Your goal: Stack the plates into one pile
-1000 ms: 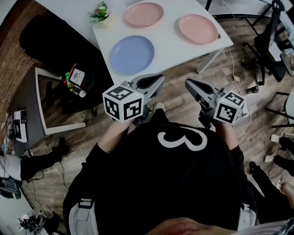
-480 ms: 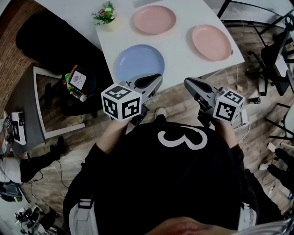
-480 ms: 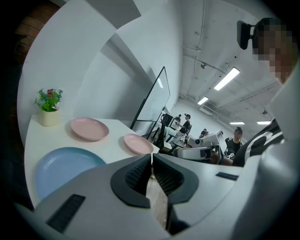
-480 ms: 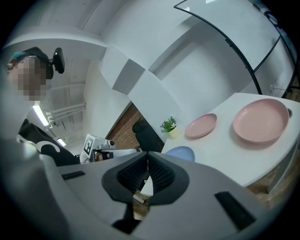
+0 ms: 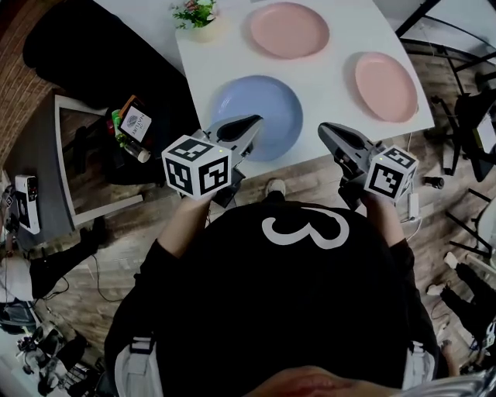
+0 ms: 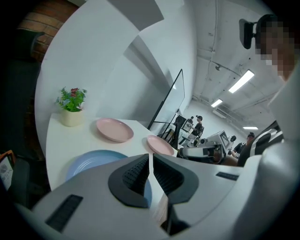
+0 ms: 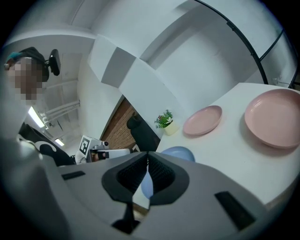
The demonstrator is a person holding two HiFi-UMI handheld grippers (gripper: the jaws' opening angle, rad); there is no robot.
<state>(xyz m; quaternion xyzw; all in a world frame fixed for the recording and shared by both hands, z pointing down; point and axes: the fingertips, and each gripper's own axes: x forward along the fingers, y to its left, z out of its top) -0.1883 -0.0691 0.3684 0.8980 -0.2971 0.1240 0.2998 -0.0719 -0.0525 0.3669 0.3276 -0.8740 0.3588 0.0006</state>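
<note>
Both tongs are clenched and are carrying nothing: in each gripper view the dark pads are meeting, with no thing between them. The left tongs are hanging over the near left rim of the round light-blue plate, which is lying flat on the white desk, close to its near edge. So this plate is straight ahead of the left tongs and a little below them, and the left hand is clearly the nearer one to it.

The right tongs are pointing over the near edge of the desk, between the blue plate and the round pink plate on the right. That pink plate is lying ahead and to the right of them, near the right edge and corner of the desk. The second round pink plate is resting further back, beyond the blue one, just beside the small potted plant.

The plates are round, so no long axis is deciding the approach; only the rim side is counting. All three are lying apart, none stacked yet. I am judging that the right pink plate is the easier one for the right hand. Bare desk is showing between the plates, giving room to slide or lift, but the right plate is having little margin toward the desk's edge.
</note>
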